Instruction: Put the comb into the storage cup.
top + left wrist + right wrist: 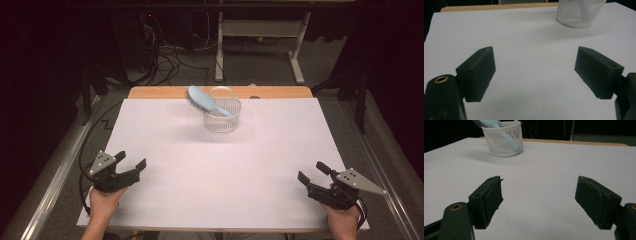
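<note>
- Left gripper [131, 159], black two-jaw tool in the person's hand, sits at the near left corner of the desk [210, 200], a white-covered top with a wood strip along its far edge. Jaws spread wide, nothing between them.
- Right gripper [311, 171], same build, at the near right corner. Jaws also wide apart, holding nothing.
- Middle of the desk between them and the target is bare white surface.
- White slotted plastic basket [222, 116] stands near the far edge, roughly centred, well apart from both grippers.
- Light blue plastic hairbrush [203, 100] is in the basket handle-down, bristle head sticking out over the rim and leaning toward the far left.
- Risks, my read:
  - Basket looks light. A pull on the brush along its lean could drag or tip the basket if the other gripper doesn't hold it.
  - Brush head overhangs; a nudge on approach could topple the lot toward the far edge.
  - Handle is smooth and tapered, so a shallow pinch may slip.
  - Gripping on the bristles would give poor hold.
</note>
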Tool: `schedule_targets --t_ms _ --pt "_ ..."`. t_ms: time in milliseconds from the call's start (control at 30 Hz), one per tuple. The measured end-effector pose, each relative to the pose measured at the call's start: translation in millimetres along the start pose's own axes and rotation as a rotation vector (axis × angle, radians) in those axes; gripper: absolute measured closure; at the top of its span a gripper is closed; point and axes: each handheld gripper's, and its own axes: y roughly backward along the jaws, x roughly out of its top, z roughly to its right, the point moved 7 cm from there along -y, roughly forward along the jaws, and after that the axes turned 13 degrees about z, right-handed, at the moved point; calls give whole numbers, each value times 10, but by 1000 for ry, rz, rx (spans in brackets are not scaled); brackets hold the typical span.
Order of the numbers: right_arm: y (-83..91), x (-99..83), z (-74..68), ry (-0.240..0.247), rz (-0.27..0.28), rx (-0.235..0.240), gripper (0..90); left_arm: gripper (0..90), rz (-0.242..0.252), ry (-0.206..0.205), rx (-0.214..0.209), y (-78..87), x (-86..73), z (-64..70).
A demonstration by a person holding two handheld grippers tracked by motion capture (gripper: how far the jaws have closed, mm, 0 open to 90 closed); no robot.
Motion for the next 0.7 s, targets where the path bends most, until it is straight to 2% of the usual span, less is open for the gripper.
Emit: schedule_targets --t_ms 467,700 --pt "5 -2 0 -13 2 0 221 164 -13 -15 10 -10 -68 13" --pt "-2 -1 -5 -15 4 4 221 165 -17 2 20 -9 -119 12"
